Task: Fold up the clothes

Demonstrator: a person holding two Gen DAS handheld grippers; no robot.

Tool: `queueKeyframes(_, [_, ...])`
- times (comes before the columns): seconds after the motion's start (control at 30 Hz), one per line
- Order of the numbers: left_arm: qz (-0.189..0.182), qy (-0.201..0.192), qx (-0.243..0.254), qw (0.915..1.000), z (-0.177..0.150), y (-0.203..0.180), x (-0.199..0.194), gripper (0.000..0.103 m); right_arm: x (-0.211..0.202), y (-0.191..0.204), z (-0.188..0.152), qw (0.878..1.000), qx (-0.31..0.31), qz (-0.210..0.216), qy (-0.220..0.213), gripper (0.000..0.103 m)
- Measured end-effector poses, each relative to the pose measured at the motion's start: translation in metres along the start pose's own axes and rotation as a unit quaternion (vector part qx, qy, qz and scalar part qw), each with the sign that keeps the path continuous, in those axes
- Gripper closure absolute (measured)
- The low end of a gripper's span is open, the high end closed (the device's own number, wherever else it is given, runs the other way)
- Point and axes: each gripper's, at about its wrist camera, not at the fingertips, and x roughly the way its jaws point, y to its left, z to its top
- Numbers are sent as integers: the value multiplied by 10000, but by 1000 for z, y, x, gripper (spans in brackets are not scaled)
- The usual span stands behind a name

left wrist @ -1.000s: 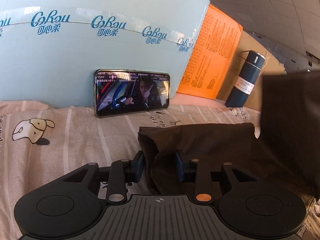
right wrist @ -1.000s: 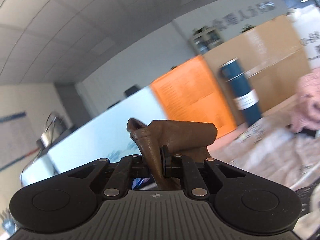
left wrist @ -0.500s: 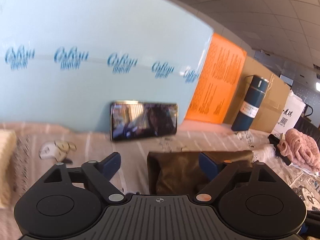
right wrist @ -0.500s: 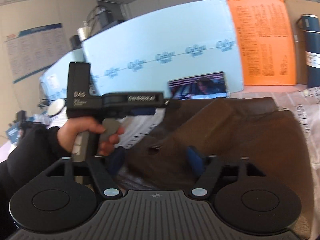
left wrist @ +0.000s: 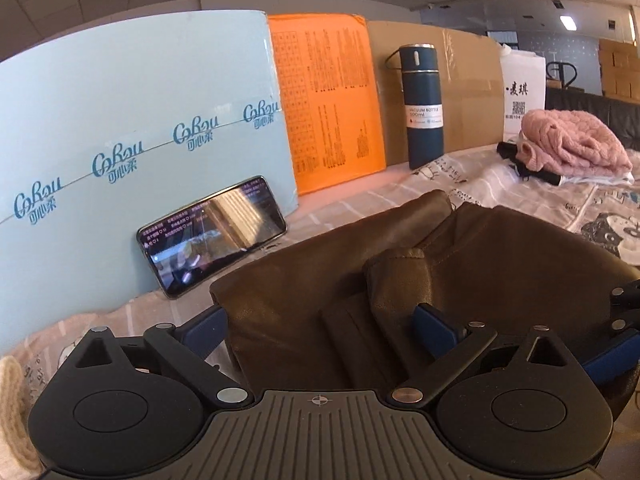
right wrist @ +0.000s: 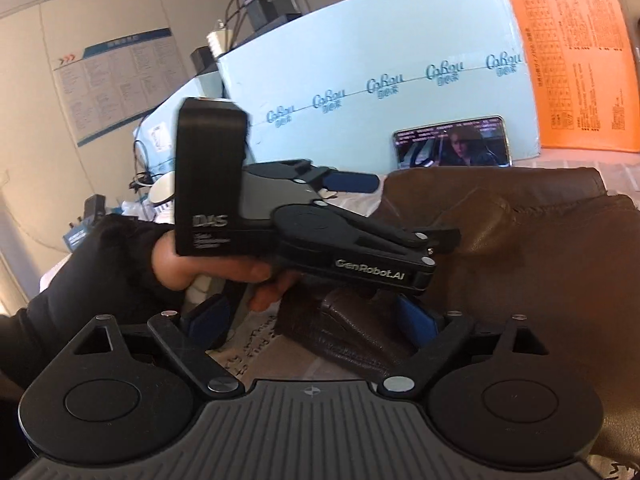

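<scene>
Brown leather garment (left wrist: 460, 276) lies on the bed (left wrist: 500, 176) in overlapping layers, between and ahead of both pairs of fingers. The left gripper (left wrist: 320, 320) has its fingers spread wide, holding nothing, astride a folded edge. The right gripper (right wrist: 316, 316) likewise stands wide over a stitched corner. At least one fold appears laid; whether more folding remains, the views do not settle. A pink sweater (left wrist: 572, 140) sits well beyond.

Both grippers, clamped on the brown leather garment (left wrist: 500, 272) a second ago, now stand wide open, the left gripper (left wrist: 320, 320) and right gripper (right wrist: 312, 316) hovering over it, and the garment lies folded on the bedsheet (left wrist: 520, 176).
</scene>
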Motion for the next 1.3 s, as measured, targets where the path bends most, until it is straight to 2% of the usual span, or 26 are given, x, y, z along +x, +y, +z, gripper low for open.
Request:
queueKeyframes(0.07, [-127,-31,-570,9983,2,14,-8,3,-16,-5,2,9997,31,81,-218,13])
queueKeyframes(0.1, [-184,-14,-1019,9946,1,26,-11,3,-26,-9,4,9992,100,116,-377,11])
queueKeyframes(0.17, [-297,24,-1931,9807,0,49,-18,2,-49,-25,7,9970,311,-2,-707,6])
queueKeyframes(0.23, [-463,120,-2801,9588,-6,71,-23,2,-68,-46,9,9929,563,-404,-966,4])
queueKeyframes(0.33, [-862,426,-3874,9169,-23,90,-24,2,-85,-82,8,9802,1214,-1111,-1104,4])
queueKeyframes(0.37, [-981,563,-4135,9034,-31,92,-23,2,-84,-90,6,9777,1402,-1146,-1061,4])
queueKeyframes(0.4, [-1037,701,-4342,8921,-38,92,-22,2,-83,-97,5,9756,1583,-1143,-1002,4])
queueKeyframes(0.47, [-1130,755,-4560,8795,-47,88,-22,1,-79,-111,1,9703,1944,-1134,-883,4])
queueKeyframes(0.63, [-1501,555,-4831,8608,-56,78,-16,0,-71,-145,-8,9509,2833,-1105,-579,4])
queueKeyframes(0.83, [-2252,205,-4575,8600,-54,57,-11,0,-70,-145,-10,9482,3041,-711,-583,4])
queueKeyframes(0.93, [-2623,30,-4431,8572,-53,47,-8,0,-75,-149,-11,9424,3221,-568,-705,11])
queueKeyframes(1.0, [-2496,19,-4200,8725,-50,40,-7,1,-77,-152,-10,9386,3308,-680,-707,26])
queueKeyframes(1.03, [-2318,34,-4001,8866,-47,35,-8,2,-76,-153,-11,9381,3298,-823,-667,33])
queueKeyframes(1.07, [-2033,78,-3751,9044,-44,28,-7,10,-75,-153,-11,9376,3278,-976,-622,48])
queueKeyframes(1.1, [-1738,124,-3492,9207,-42,20,-7,17,-75,-153,-12,9376,3251,-1064,-626,56])
queueKeyframes(1.13, [-1424,143,-3197,9366,-39,13,-7,35,-75,-152,-12,9376,3222,-1140,-640,57])
queueKeyframes(1.17, [-1261,158,-3020,9448,-37,8,-7,42,-75,-152,-13,9375,3194,-1216,-654,61])
queueKeyframes(1.2, [-1106,173,-2849,9520,-36,4,-6,43,-75,-152,-14,9374,3165,-1291,-668,66])
queueKeyframes(1.23, [-1013,152,-2762,9556,-33,1,-8,49,-76,-152,-14,9371,3164,-1296,-700,67])
queueKeyframes(1.3, [-945,95,-2752,9567,-32,-5,-12,55,-81,-150,-14,9376,3130,-1282,-804,73])
